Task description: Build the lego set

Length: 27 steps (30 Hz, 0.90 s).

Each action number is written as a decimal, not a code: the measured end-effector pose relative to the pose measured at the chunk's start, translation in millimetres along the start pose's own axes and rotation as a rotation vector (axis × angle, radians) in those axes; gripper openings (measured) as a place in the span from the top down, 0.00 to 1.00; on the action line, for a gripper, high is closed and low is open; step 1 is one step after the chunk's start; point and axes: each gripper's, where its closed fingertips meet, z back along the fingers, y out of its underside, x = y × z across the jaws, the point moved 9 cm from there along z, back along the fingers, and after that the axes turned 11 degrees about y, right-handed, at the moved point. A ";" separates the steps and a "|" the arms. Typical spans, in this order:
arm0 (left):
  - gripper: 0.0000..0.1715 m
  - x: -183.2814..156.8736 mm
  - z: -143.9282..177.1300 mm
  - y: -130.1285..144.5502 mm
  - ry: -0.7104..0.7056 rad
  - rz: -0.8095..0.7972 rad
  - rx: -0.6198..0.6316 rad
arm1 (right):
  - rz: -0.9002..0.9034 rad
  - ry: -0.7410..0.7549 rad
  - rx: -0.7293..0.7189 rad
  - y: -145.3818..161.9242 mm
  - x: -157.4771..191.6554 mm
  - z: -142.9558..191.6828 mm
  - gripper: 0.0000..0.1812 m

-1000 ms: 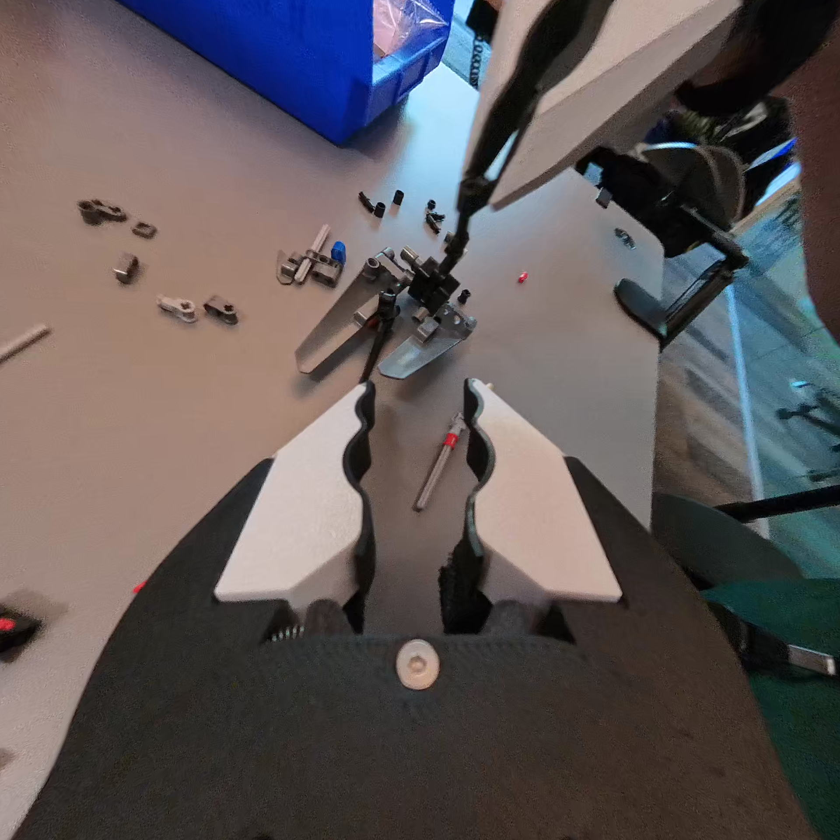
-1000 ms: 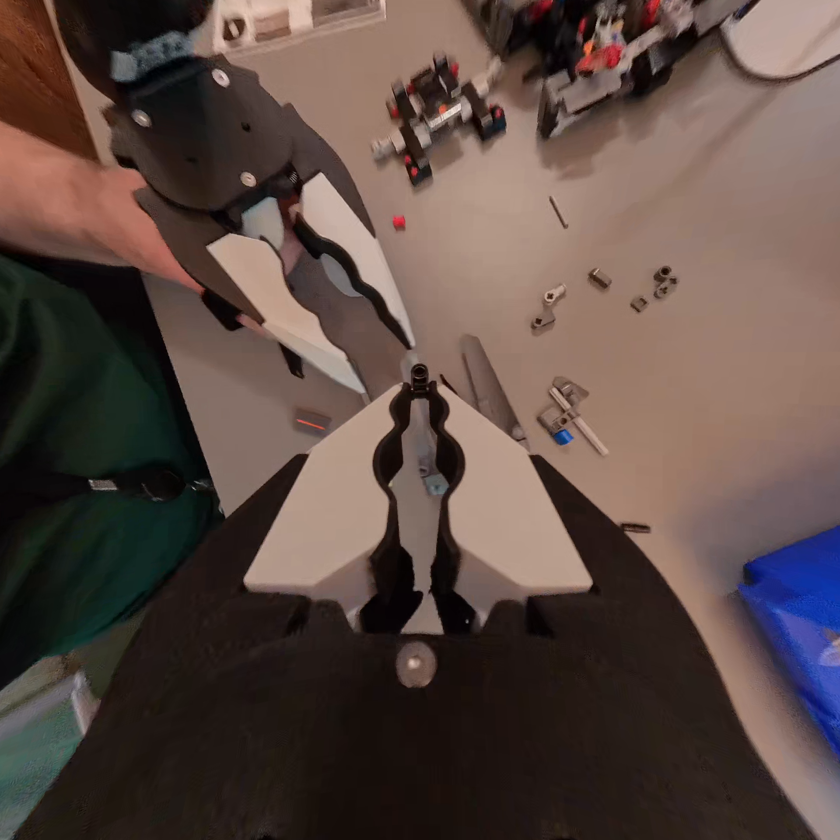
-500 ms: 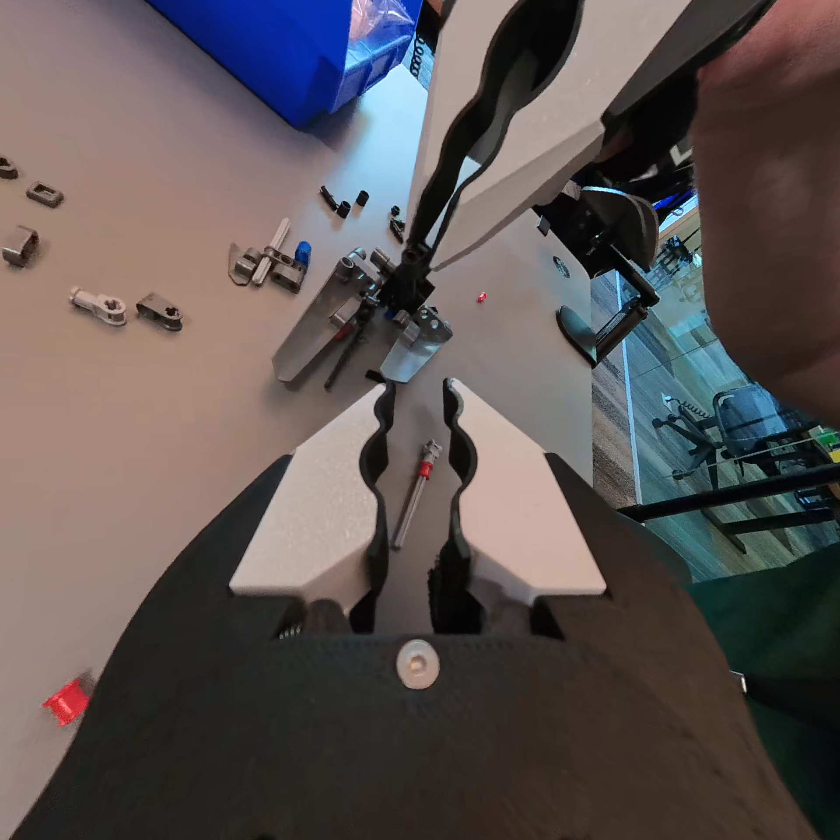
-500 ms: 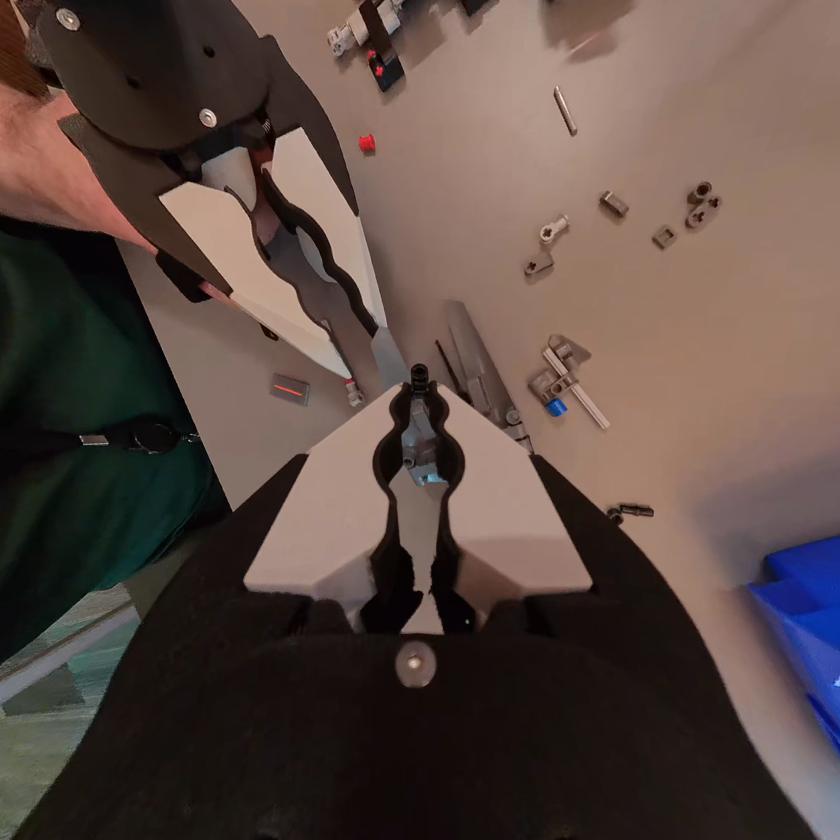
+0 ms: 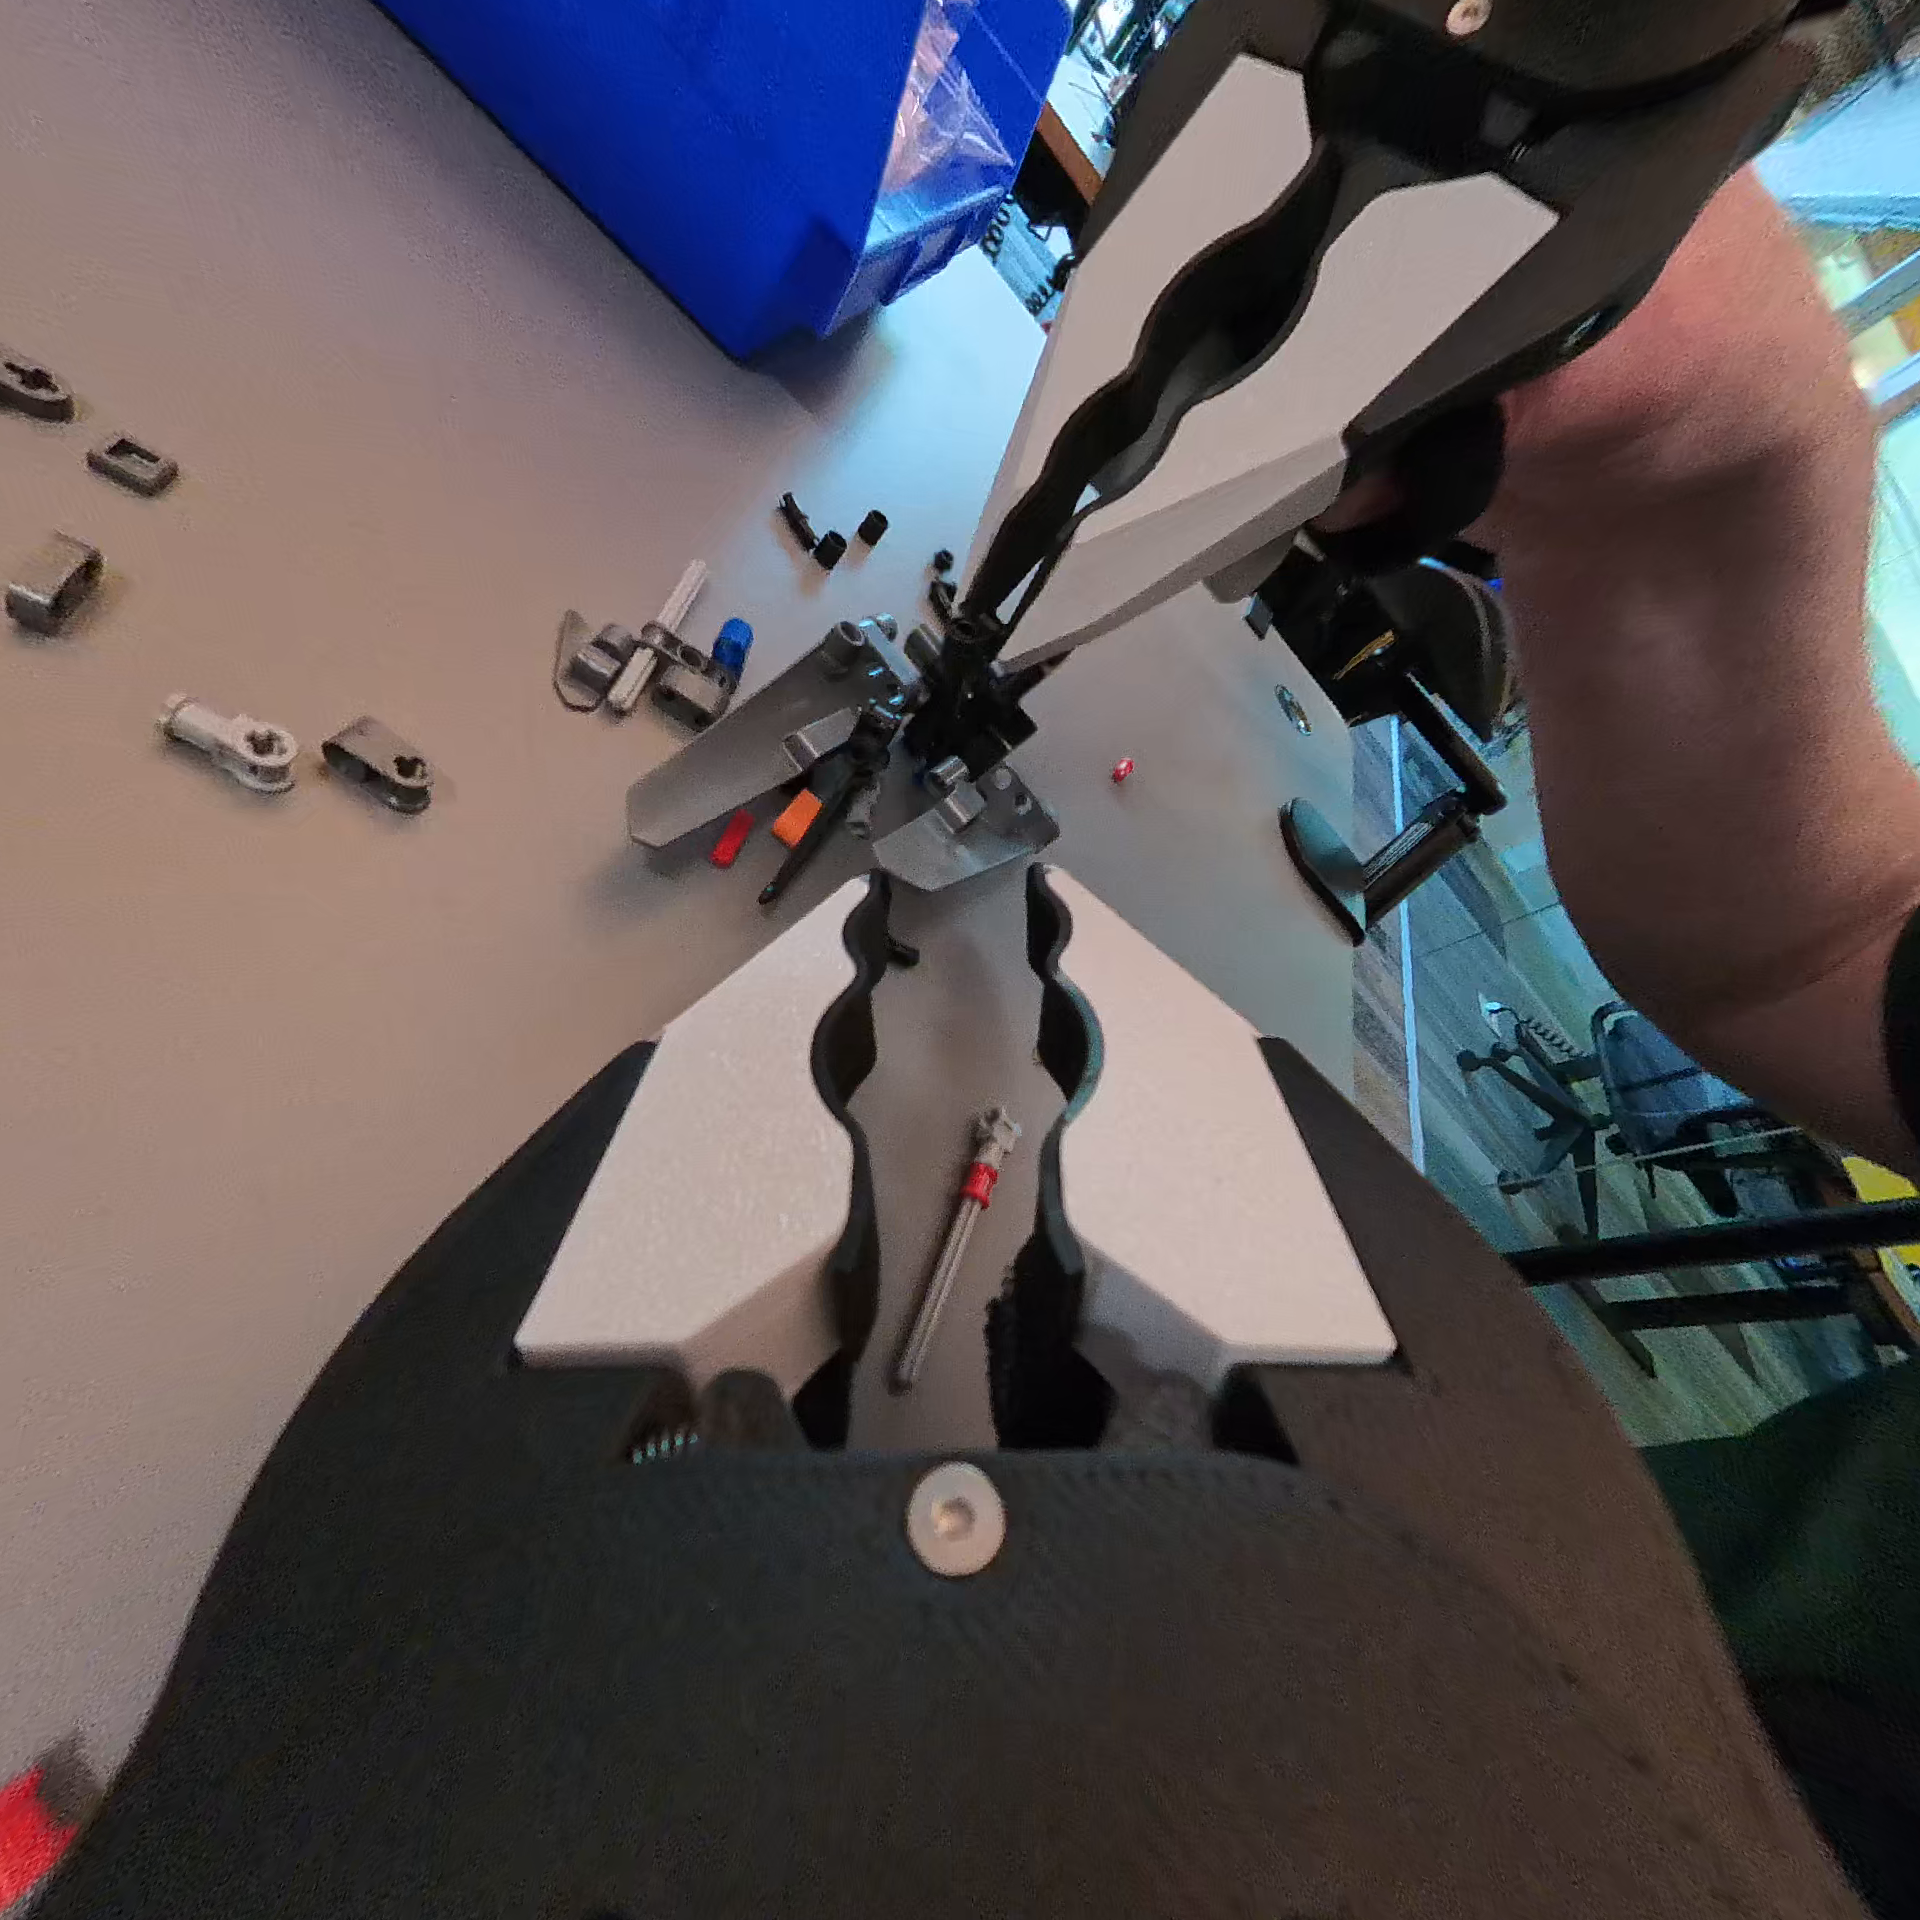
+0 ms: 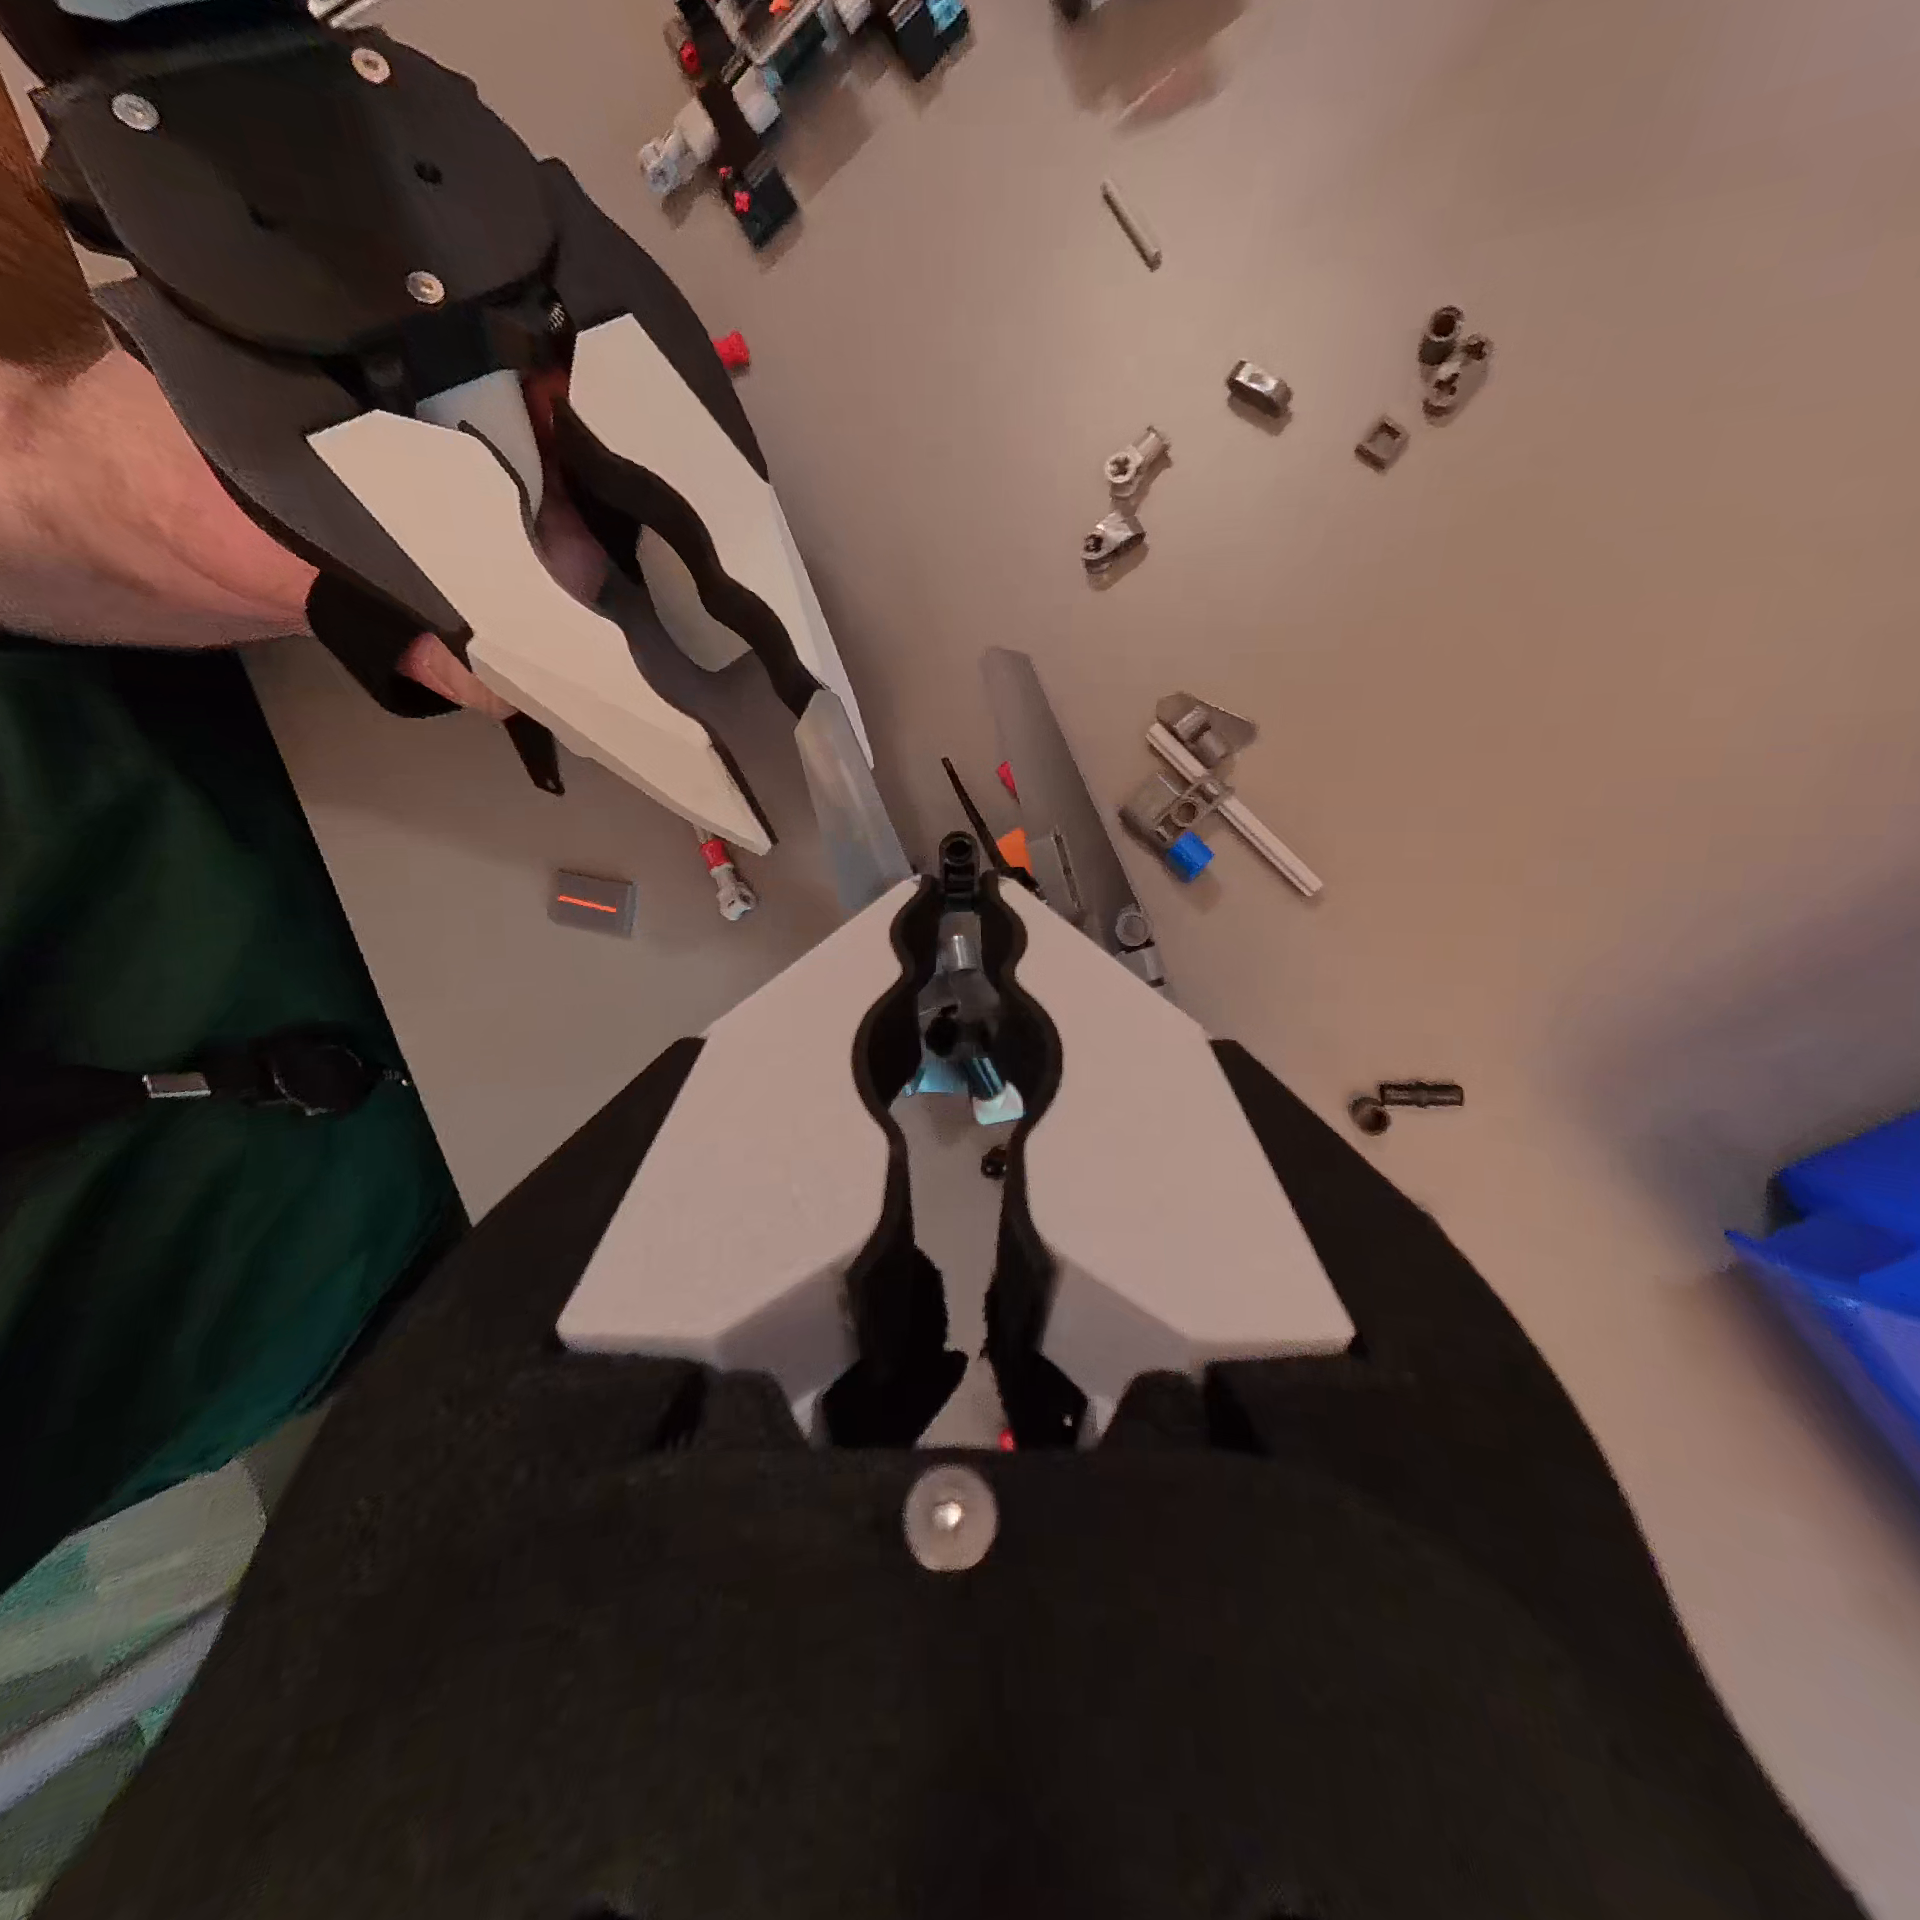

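A grey winged lego assembly (image 5: 769, 748) with a black core lies on the grey table (image 5: 312, 987). My right gripper (image 5: 977, 613) comes down from the upper right, shut on a black lego piece (image 6: 958, 857) that sits on top of the assembly's core. My left gripper (image 5: 956, 894) is open and empty, its tips just short of the near wing (image 5: 966, 842). A grey axle with a red bush (image 5: 961, 1226) lies on the table between its fingers. In the right wrist view the left gripper (image 6: 790, 758) is at the upper left, beside the wing (image 6: 852, 800).
A blue bin (image 5: 727, 156) stands at the back. Loose grey connectors (image 5: 229, 727) and a small grey cross-axle build with a blue pin (image 5: 665, 665) lie left of the assembly. The table edge (image 5: 1371, 935) runs close on the right. Larger partial builds (image 6: 748, 135) sit far off.
My left gripper has moved forward, so the axle now lies deeper between its fingers. My right gripper has come lower and closer onto the assembly with the black piece.
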 end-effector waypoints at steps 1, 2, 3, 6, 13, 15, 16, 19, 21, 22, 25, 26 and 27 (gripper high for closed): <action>0.86 1.1 -0.6 -2.0 0.003 0.007 -0.011 | -0.014 -0.006 -0.009 2.3 -2.4 0.0 0.97; 0.87 2.6 -1.3 -4.0 0.006 0.016 -0.019 | -0.022 -0.012 -0.020 4.3 -4.2 0.2 0.97; 0.88 4.0 -2.4 -5.6 0.005 0.020 -0.021 | -0.030 -0.013 -0.030 6.0 -6.2 0.4 0.97; 0.93 7.4 -5.8 -10.5 0.003 0.022 -0.040 | -0.044 -0.021 -0.040 11.2 -10.1 0.7 0.97; 0.97 8.9 -16.6 -20.2 0.025 -0.006 -0.060 | -0.084 -0.022 -0.088 24.4 -17.9 6.7 0.97; 1.00 7.4 -18.9 -23.3 0.019 -0.038 -0.055 | -0.095 -0.013 -0.107 28.2 -19.4 10.0 0.97; 1.00 6.2 -19.9 -24.8 0.011 -0.063 -0.048 | -0.099 -0.015 -0.112 30.1 -19.8 11.3 0.97; 1.00 2.2 -23.9 -29.5 0.014 -0.099 -0.035 | -0.104 -0.009 -0.118 34.1 -20.8 13.6 0.97; 1.00 -0.4 -26.4 -32.2 0.001 -0.127 -0.022 | -0.108 -0.005 -0.129 35.3 -20.0 16.9 0.97; 1.00 -2.1 -27.6 -33.5 -0.005 -0.144 -0.016 | -0.106 -0.001 -0.135 35.5 -18.9 19.0 0.97; 1.00 -8.0 -31.0 -36.2 -0.040 -0.206 -0.001 | -0.109 0.010 -0.128 37.5 -16.1 22.3 0.97; 1.00 -10.3 -31.9 -37.2 -0.057 -0.232 0.003 | -0.113 0.009 -0.129 38.2 -15.8 23.4 0.97; 1.00 -12.5 -33.1 -37.7 -0.072 -0.254 0.011 | -0.118 0.012 -0.127 39.2 -15.9 24.3 0.97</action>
